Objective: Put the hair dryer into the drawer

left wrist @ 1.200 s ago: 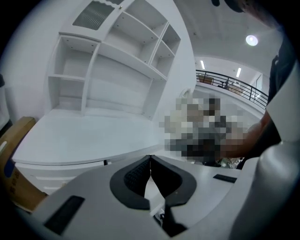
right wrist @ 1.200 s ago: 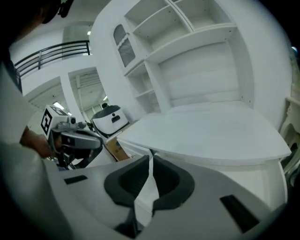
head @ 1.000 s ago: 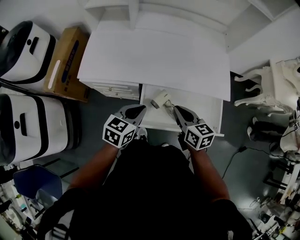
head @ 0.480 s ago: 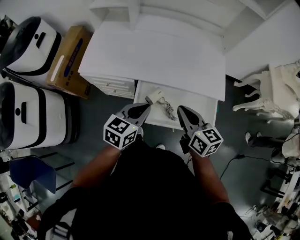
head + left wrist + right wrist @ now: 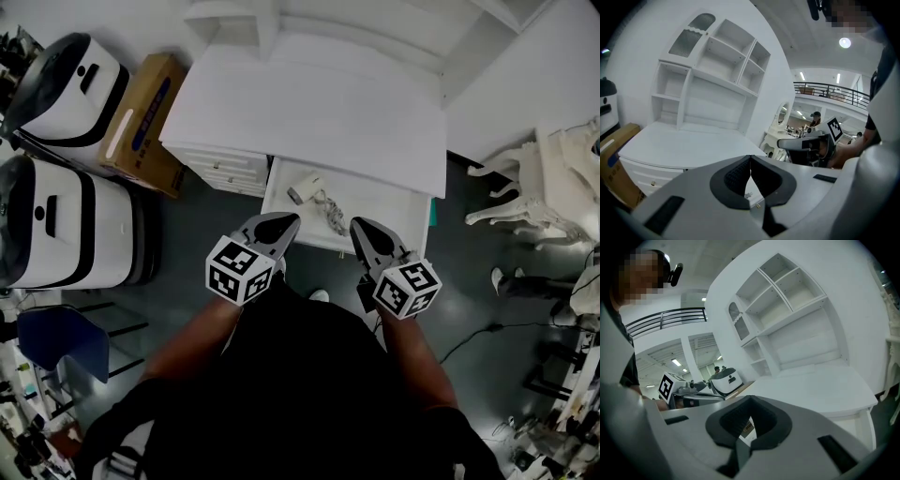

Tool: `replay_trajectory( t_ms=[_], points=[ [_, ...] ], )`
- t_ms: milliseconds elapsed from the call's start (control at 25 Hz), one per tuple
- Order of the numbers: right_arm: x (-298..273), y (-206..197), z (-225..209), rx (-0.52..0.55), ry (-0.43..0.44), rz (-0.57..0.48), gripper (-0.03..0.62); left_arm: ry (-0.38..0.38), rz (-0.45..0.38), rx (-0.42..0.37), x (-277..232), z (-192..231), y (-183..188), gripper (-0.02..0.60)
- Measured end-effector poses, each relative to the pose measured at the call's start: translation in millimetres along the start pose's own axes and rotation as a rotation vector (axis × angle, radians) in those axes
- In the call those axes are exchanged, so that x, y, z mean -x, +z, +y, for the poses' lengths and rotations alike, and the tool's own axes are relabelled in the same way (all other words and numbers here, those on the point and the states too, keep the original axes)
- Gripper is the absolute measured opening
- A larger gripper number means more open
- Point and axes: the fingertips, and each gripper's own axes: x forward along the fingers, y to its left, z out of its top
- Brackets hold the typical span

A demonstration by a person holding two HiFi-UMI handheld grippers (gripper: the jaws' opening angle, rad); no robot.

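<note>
I've drawn both grippers back toward me from the open white wooden drawer (image 5: 389,208). The left gripper (image 5: 285,223) and right gripper (image 5: 360,228) have jaws together and empty. The small white hair dryer (image 5: 304,190) lies inside, at the left, so placing looks done.

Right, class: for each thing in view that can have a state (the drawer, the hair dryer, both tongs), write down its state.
drawer: pulled open.
hair dryer: lying inside the drawer, not gripped.
cord: loose in the drawer beside the dryer.
left tongs: shut, empty.
right tongs: shut, empty.
</note>
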Motion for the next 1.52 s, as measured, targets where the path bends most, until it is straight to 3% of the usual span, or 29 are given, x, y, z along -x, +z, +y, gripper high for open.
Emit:
replay_trajectory(
  t_ms=[800,1520],
  points=[
    [42.9,-27.6,11.8,-0.013,0.045,0.014,0.025,0.016,-0.001,-0.013,9.7,-47.4,-13.3,0.009],
    [48.9,-36.5,15.7,-0.002,0.059,0.025,0.025,0.027,0.019,-0.056,14.1,-61.7,-21.7,0.009]
  ],
)
